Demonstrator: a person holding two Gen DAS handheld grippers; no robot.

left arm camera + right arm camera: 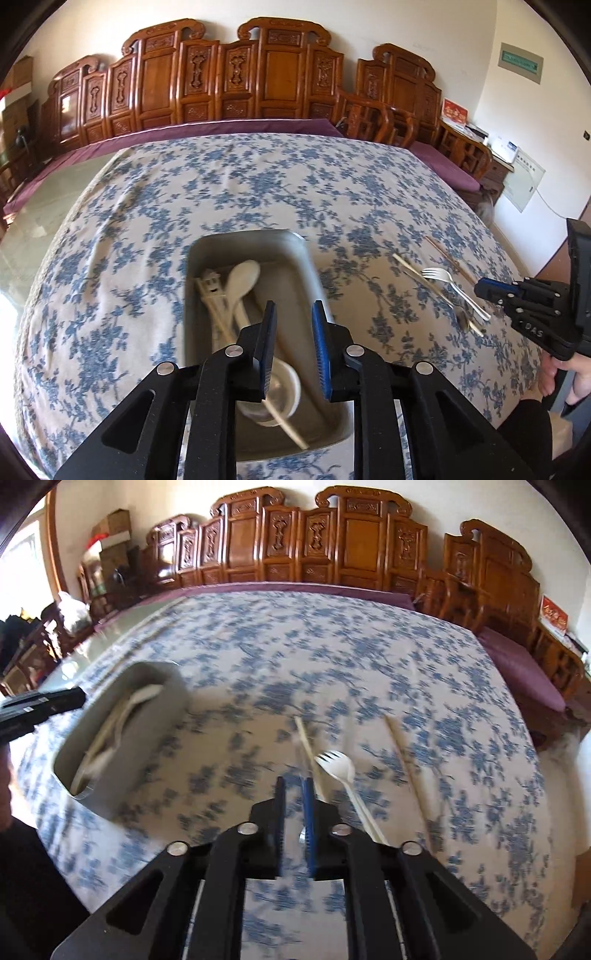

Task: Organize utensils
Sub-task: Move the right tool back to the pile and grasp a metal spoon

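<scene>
A grey rectangular tray (310,258) sits on the floral tablecloth and holds a cream spoon (240,280), a pale toothed utensil (212,291), a round white piece and a stick. My left gripper (293,317) hovers open and empty over the tray. To the right lie a white fork (447,280), chopsticks (448,264) and a metal spoon (463,317). In the right wrist view my right gripper (294,790) is open a little, low above the cloth, just left of a chopstick (308,753) and the fork (338,766). The tray (147,746) is at its left.
The table with the blue floral cloth (258,184) extends far back. Carved wooden chairs with purple cushions (258,85) line the far side and right. The left gripper's tip (55,701) shows at the right wrist view's left edge.
</scene>
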